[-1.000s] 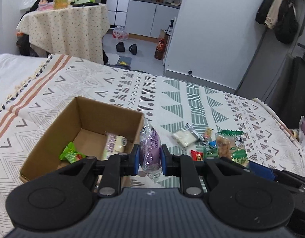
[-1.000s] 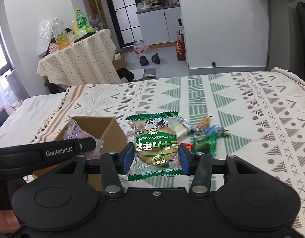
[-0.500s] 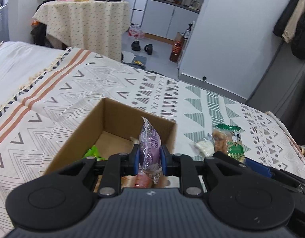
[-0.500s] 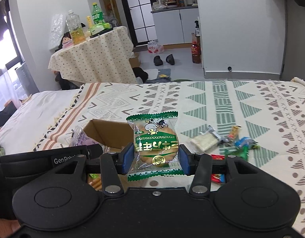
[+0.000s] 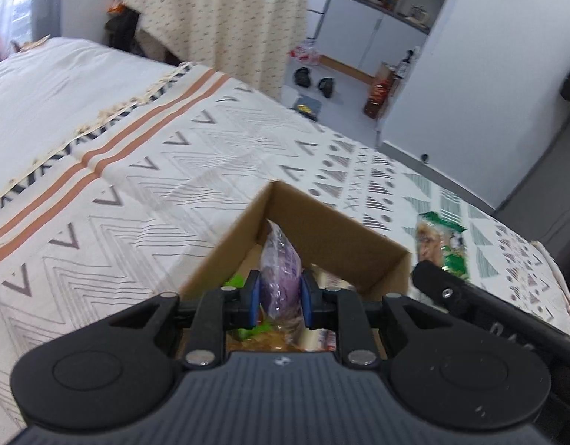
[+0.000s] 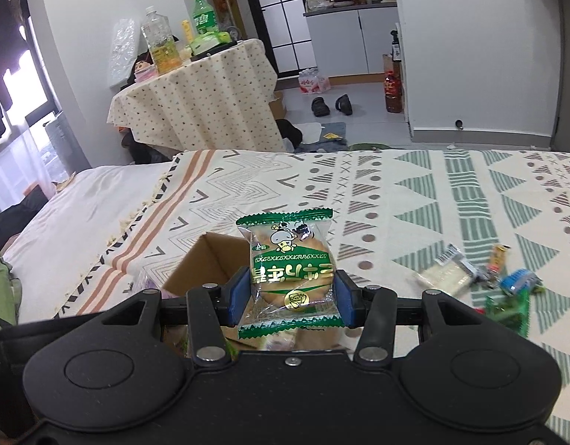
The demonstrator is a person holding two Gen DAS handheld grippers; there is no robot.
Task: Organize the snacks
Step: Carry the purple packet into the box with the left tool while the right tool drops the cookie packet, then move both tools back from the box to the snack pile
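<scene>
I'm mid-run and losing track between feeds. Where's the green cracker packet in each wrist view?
Left wrist: the green cracker packet sits right of centre, beyond the right wall of the cardboard box, above the right gripper's black body.
Right wrist: the packet is at centre, clamped between the right gripper pads.
Shared landmark: the cardboard box, lying left of the packet in both views.

So the cardboard box (image 5: pixel 333 233) sits on the bed (image 6: pixel 396 200), loose snacks (image 6: pixel 481 278) scattered on the bed to its right, and a cloth-covered table (image 6: pixel 196 111) stands behind the bed.
</scene>
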